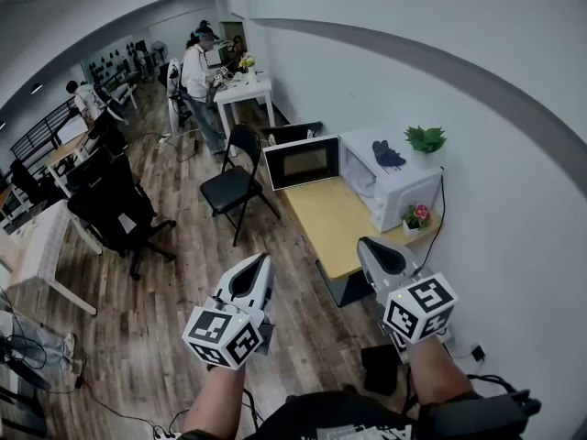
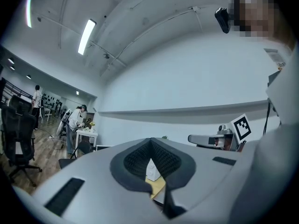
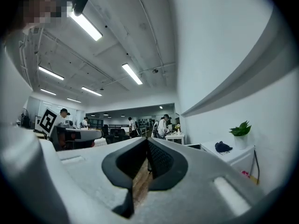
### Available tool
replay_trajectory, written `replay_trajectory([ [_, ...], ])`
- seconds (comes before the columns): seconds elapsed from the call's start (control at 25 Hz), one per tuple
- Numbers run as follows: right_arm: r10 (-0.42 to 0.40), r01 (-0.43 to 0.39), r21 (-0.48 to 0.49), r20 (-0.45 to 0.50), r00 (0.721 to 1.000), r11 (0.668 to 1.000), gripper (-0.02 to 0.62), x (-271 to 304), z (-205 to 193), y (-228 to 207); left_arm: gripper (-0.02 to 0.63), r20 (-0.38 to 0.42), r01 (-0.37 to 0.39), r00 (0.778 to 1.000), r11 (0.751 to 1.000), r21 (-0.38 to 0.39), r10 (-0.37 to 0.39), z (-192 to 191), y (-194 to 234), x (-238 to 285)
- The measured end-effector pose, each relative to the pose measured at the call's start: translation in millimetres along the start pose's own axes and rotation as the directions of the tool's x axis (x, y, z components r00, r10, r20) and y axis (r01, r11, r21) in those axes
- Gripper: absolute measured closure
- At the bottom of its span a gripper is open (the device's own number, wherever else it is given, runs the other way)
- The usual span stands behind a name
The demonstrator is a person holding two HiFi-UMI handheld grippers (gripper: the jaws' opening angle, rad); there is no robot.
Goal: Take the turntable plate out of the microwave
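- White microwave (image 1: 396,189) is sitting on the wooden table (image 1: 332,220) in the head view, its door (image 1: 301,161) standing open. We are not making out the turntable plate inside. The left gripper (image 1: 260,268) and right gripper (image 1: 371,249) are hovering well short of the microwave.
- In the left gripper view, we are clenching the left gripper (image 2: 150,143) on nothing.
- In the right gripper view, we are clenching the right gripper (image 3: 147,143) empty too, left of the microwave (image 3: 233,157).
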State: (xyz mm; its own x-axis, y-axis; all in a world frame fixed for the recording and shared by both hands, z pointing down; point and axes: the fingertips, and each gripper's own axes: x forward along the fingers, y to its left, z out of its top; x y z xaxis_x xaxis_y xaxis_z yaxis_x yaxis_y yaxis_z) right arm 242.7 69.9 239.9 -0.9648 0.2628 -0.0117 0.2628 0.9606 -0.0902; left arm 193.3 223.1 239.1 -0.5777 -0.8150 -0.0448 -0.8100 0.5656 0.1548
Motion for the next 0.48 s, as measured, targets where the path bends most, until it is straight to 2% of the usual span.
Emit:
replay_trajectory([
  [0.48,-0.006,0.007,0.010,-0.010,1.000,1.000,0.591,23.3,-6.6,19.4,0.605,0.011,-0.007,1.000,1.000,-0.019,0.007,3.3,30.6,-10.8],
])
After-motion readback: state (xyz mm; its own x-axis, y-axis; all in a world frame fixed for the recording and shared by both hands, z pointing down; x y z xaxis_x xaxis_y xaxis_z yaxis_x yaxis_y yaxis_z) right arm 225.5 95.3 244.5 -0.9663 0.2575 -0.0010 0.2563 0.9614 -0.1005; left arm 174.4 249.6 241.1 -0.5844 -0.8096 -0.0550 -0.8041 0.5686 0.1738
